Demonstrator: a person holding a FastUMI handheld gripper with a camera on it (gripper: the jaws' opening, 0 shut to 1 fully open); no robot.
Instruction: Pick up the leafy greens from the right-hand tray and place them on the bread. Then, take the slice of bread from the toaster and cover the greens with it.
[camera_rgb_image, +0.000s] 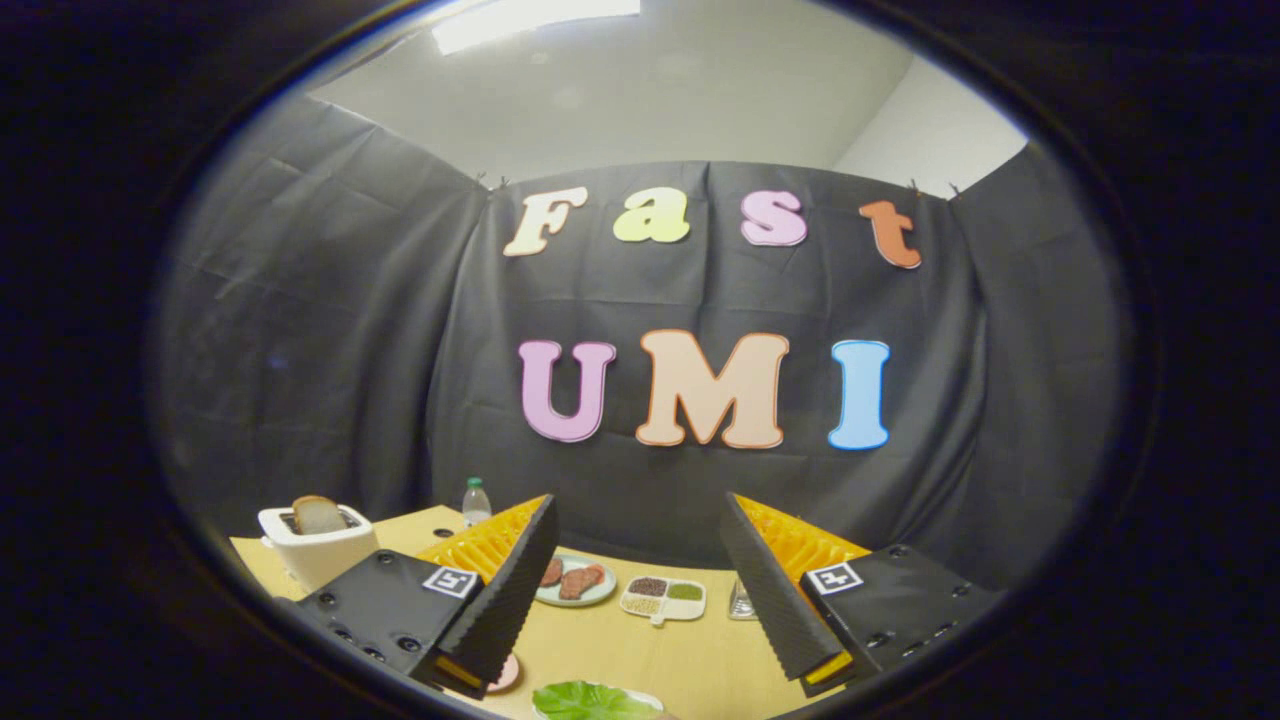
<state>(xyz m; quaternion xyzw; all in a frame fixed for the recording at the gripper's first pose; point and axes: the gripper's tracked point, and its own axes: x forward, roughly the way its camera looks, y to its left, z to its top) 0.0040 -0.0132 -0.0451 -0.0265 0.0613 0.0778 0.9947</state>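
Tongs (640, 600) spread wide, pinching nothing, above the worktop (640, 650); leafy greens (590, 700) lie just below and between them, not yet lifted; bread slice (318, 514) stands in the toaster (318, 545); judged: both steps left.

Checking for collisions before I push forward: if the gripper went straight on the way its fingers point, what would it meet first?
The gripper is open and holds nothing. Straight ahead, beyond the fingers, lies the divided dish of grains on the table, probably first. Depth is unclear; aimed higher, it would reach the black cloth wall.
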